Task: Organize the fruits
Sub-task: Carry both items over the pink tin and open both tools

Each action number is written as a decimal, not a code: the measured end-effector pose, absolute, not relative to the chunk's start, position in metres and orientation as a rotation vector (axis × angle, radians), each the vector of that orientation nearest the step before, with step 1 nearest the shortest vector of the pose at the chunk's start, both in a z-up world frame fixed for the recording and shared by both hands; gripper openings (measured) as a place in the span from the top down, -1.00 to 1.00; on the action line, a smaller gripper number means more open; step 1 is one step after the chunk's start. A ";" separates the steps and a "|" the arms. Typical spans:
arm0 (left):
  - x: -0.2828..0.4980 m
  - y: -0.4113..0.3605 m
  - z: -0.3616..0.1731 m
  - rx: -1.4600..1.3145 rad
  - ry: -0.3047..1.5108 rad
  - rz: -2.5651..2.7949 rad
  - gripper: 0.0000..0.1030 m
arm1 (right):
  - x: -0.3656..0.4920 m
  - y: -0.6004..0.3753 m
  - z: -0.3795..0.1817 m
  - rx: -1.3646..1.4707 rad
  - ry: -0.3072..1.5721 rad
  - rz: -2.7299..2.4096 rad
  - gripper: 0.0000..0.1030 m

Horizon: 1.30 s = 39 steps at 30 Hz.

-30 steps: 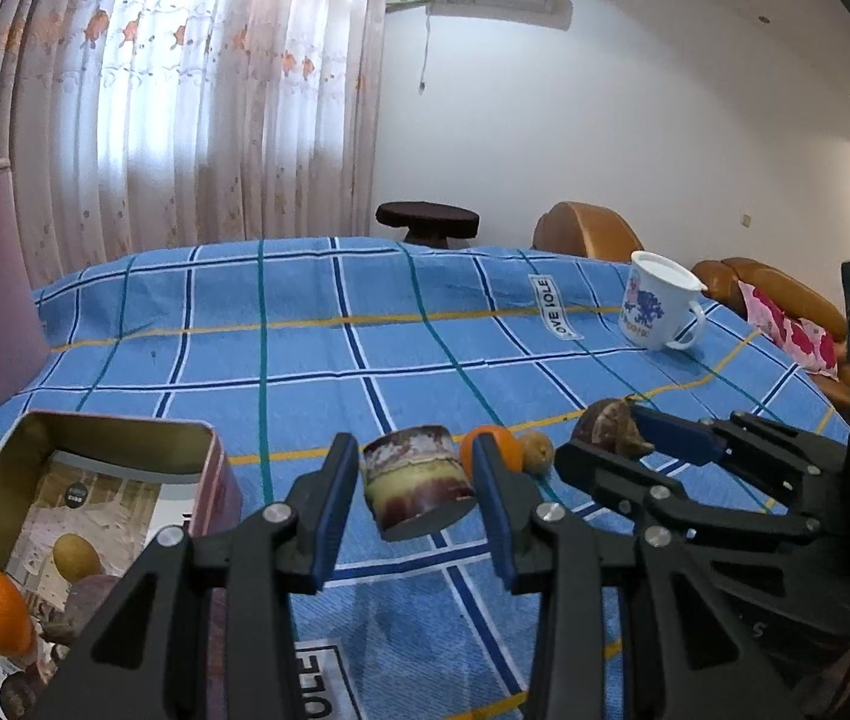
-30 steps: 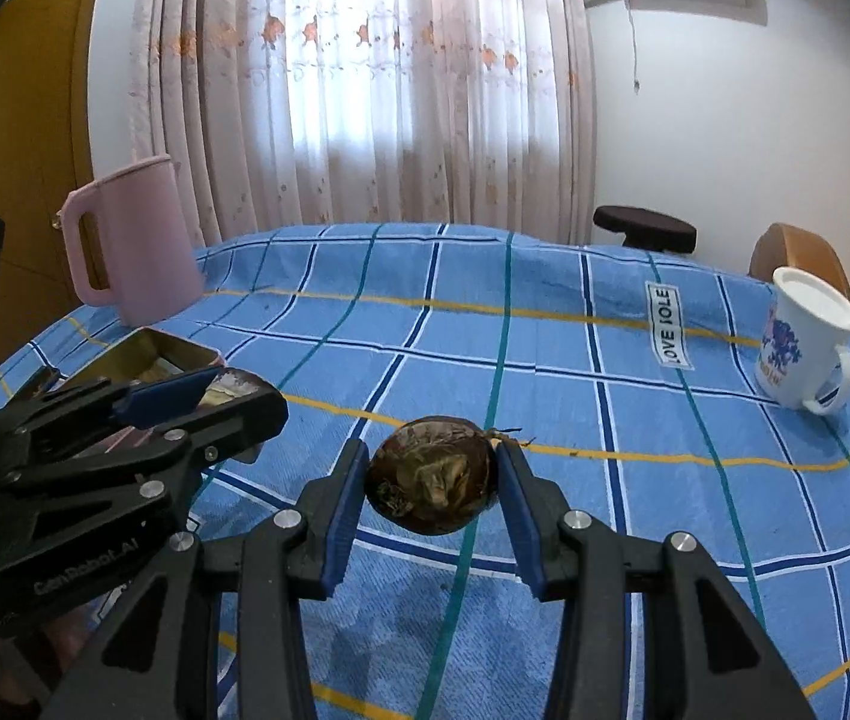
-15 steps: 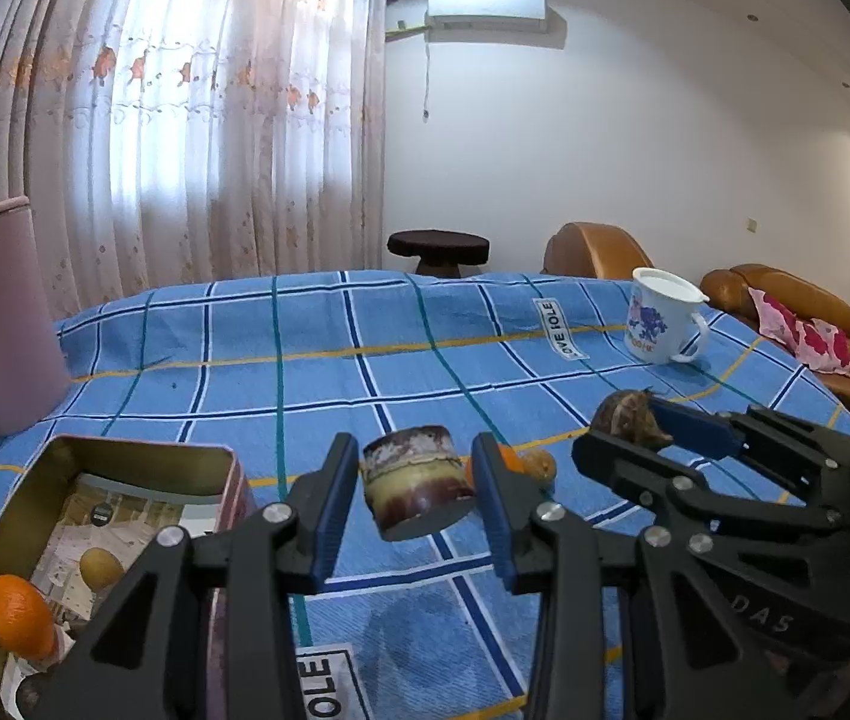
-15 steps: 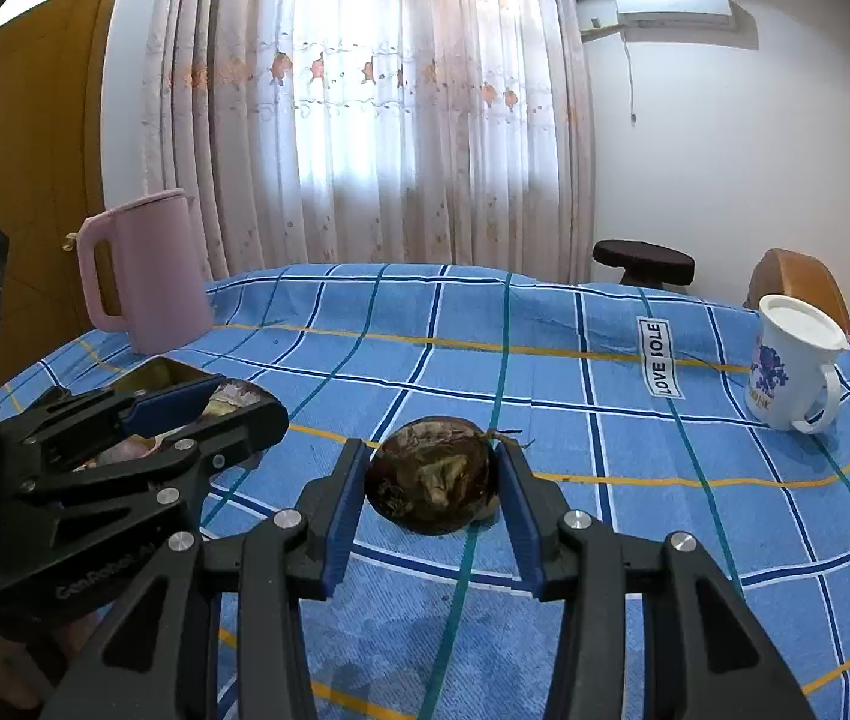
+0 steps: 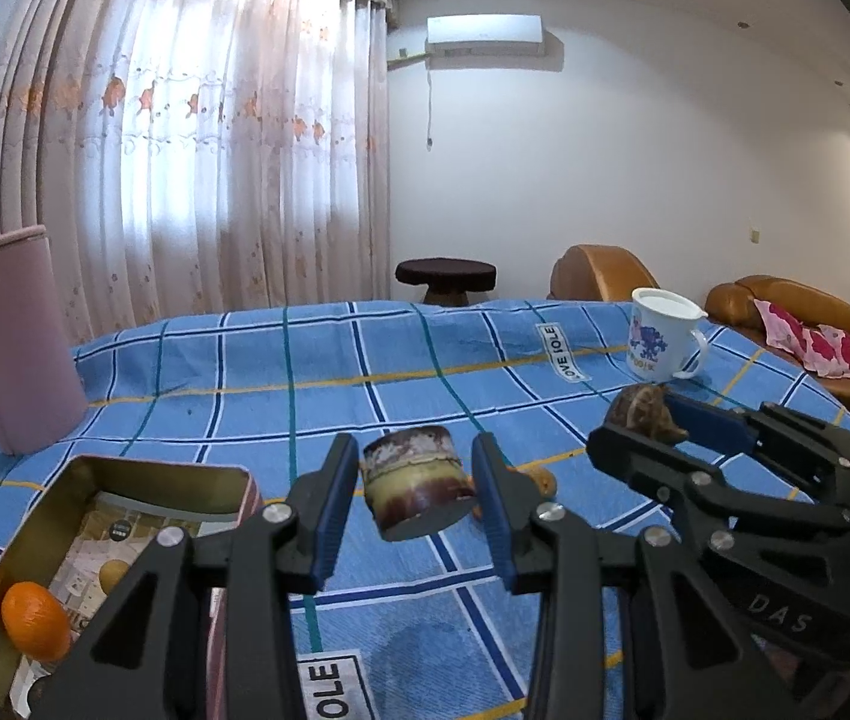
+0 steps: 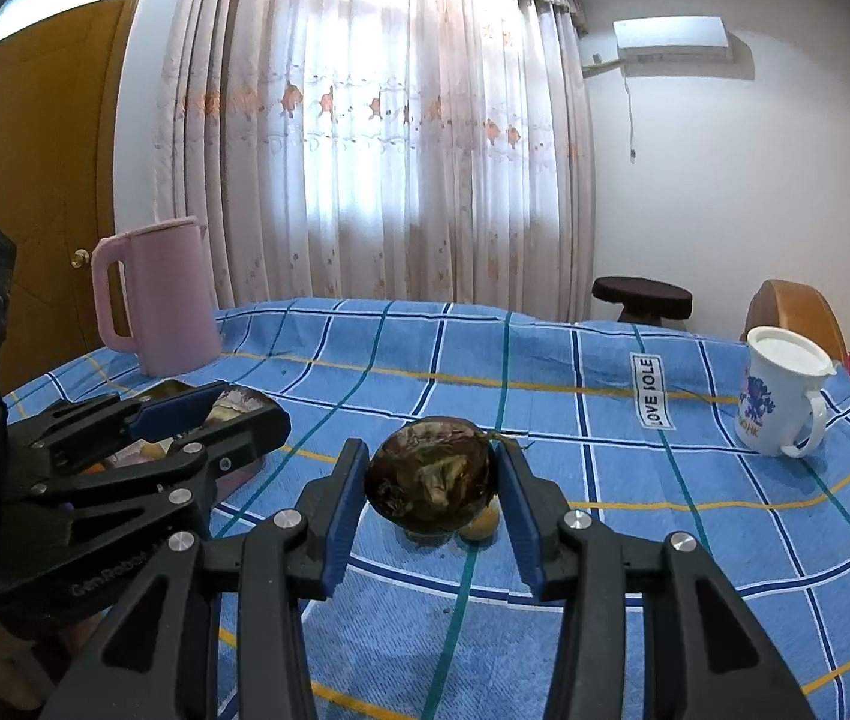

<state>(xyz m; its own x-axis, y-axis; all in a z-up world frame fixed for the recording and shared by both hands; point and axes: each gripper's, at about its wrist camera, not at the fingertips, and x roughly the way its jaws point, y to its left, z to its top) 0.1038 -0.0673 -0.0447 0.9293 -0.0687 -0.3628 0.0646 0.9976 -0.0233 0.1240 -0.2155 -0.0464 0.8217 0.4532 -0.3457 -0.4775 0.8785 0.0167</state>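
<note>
My left gripper [image 5: 416,489] is shut on a brown and cream cylindrical piece [image 5: 414,489] and holds it above the blue checked cloth. My right gripper [image 6: 433,489] is shut on a dark brown round fruit [image 6: 430,480], also held above the cloth. A small yellow-brown fruit [image 6: 480,530] lies on the cloth just below it. A gold tin box [image 5: 65,504] at the lower left holds an orange [image 5: 35,621] and a small yellow fruit [image 5: 114,575]. The right gripper with its fruit shows at the right of the left wrist view [image 5: 643,414].
A pink jug [image 5: 11,348] stands at the far left of the table, also in the right wrist view [image 6: 155,300]. A white mug with a blue print [image 5: 661,342] stands at the far right. A dark stool [image 5: 445,276] and brown sofas stand beyond the table.
Both grippers have risen with their loads and tilted up, so more of the room shows. The orange on the cloth behind the left load is now hidden.
</note>
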 end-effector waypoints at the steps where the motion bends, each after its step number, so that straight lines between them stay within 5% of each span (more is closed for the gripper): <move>1: 0.102 -0.068 -0.044 -0.008 0.365 -0.066 0.21 | 0.123 -0.216 -0.046 -0.072 0.345 0.495 0.12; 39: 0.060 0.023 -0.021 -0.100 0.416 0.059 0.21 | 0.100 -0.143 -0.023 -0.102 0.361 0.723 0.12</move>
<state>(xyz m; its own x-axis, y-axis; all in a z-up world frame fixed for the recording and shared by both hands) 0.0598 0.0231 -0.0207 0.9129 0.0365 -0.4065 -0.0777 0.9933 -0.0853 0.0997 -0.1425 -0.0228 0.6911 0.6282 -0.3573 -0.6630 0.7479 0.0327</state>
